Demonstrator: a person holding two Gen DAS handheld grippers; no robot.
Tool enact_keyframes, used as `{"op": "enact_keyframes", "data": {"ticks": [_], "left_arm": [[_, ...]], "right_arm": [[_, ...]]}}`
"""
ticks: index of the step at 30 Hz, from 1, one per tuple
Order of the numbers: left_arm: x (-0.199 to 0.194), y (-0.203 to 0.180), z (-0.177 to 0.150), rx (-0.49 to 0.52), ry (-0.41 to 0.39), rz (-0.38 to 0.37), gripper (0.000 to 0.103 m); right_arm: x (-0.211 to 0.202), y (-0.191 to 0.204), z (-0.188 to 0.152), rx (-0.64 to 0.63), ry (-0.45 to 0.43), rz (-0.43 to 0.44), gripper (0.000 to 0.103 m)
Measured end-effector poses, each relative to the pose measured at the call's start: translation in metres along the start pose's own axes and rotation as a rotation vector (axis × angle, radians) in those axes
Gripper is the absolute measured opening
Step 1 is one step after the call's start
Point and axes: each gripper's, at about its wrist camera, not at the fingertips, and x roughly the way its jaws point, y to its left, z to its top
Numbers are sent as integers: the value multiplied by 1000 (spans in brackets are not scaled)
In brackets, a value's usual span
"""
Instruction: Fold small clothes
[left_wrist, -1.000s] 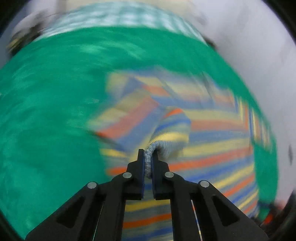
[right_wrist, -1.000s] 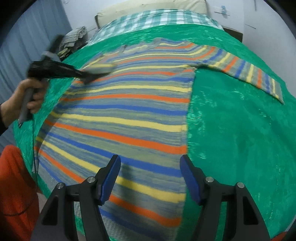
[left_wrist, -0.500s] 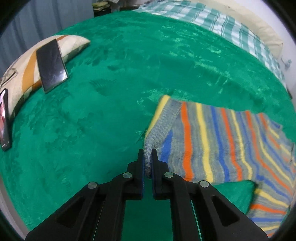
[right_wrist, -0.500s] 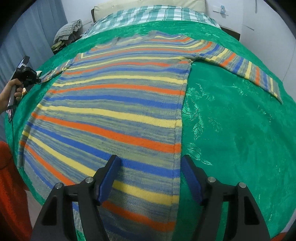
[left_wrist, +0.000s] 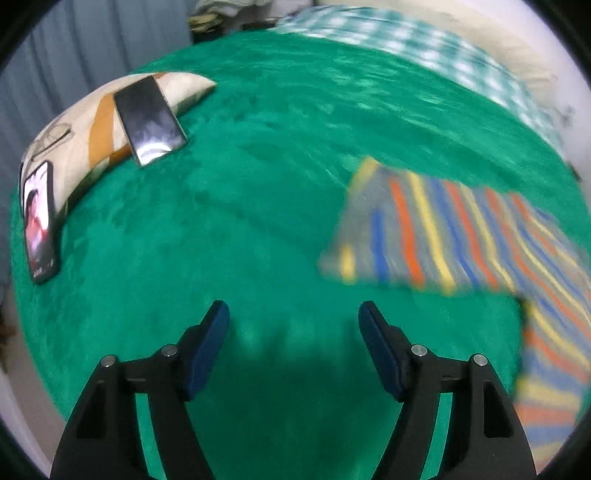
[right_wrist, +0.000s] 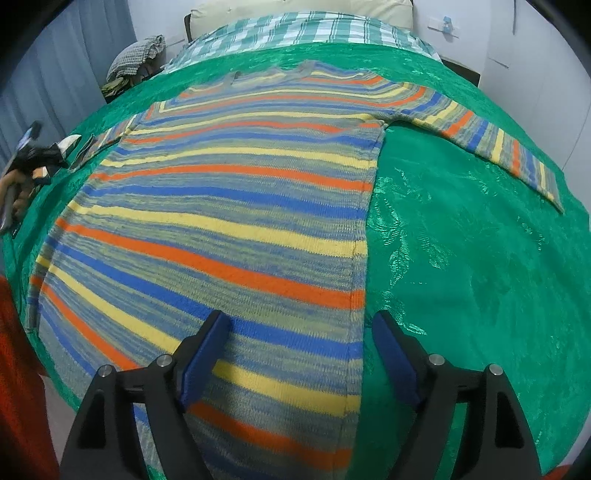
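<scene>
Left gripper (left_wrist: 293, 319) now stands wide, nothing between its blue pads; 0.5 s ago it was pinched on the cuff of the left sleeve (left_wrist: 424, 236), so the sleeve has been let go. That sleeve lies flat and stretched out on the green blanket (left_wrist: 258, 184), its cuff end ahead and to the right of the jaws, apart from them; the left view is motion-blurred, so fine wrinkles cannot be judged. Right gripper (right_wrist: 301, 334) is also spread wide and empty, hovering over the lower right side seam of the striped sweater (right_wrist: 229, 221), little changed over the last 1 s. Sweater lies face-flat, body spread, right sleeve (right_wrist: 498, 147) extended outward. 2 phones (left_wrist: 149, 120) rest on a pillow (left_wrist: 77, 147) at far left, well clear. Judgement: laying-out looks complete; no fold made yet, so the first sleeve fold is probably next.
</scene>
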Motion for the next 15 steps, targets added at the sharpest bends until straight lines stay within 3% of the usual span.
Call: {"op": "enact_keyframes", "data": {"ticks": [2, 3, 6, 8, 9, 12, 13, 14, 15], "left_arm": [[-21, 2, -29, 32, 12, -56, 75], [-33, 2, -50, 53, 22, -93, 75], [-52, 1, -90, 46, 45, -154, 76], [-60, 5, -115, -21, 61, -204, 76], [-62, 8, -122, -49, 65, -223, 76], [-67, 18, -134, -106, 72, -253, 76], [-69, 20, -137, -103, 77, -250, 76], [-70, 23, -138, -98, 79, -250, 76], [-72, 26, -139, -102, 77, -254, 76]], "right_arm": [[-17, 15, 6, -32, -31, 30, 79], [-30, 37, 10, -88, -45, 87, 79], [-38, 109, 19, -172, 24, 373, 76], [-29, 157, 21, -209, 103, 535, 60], [-21, 190, 21, -246, 135, 589, 58], [7, 252, 17, -352, 173, 592, 58], [22, 263, 16, -356, 209, 600, 47], [34, 267, 14, -350, 238, 594, 16], [40, 261, 16, -302, 247, 589, 6]]}}
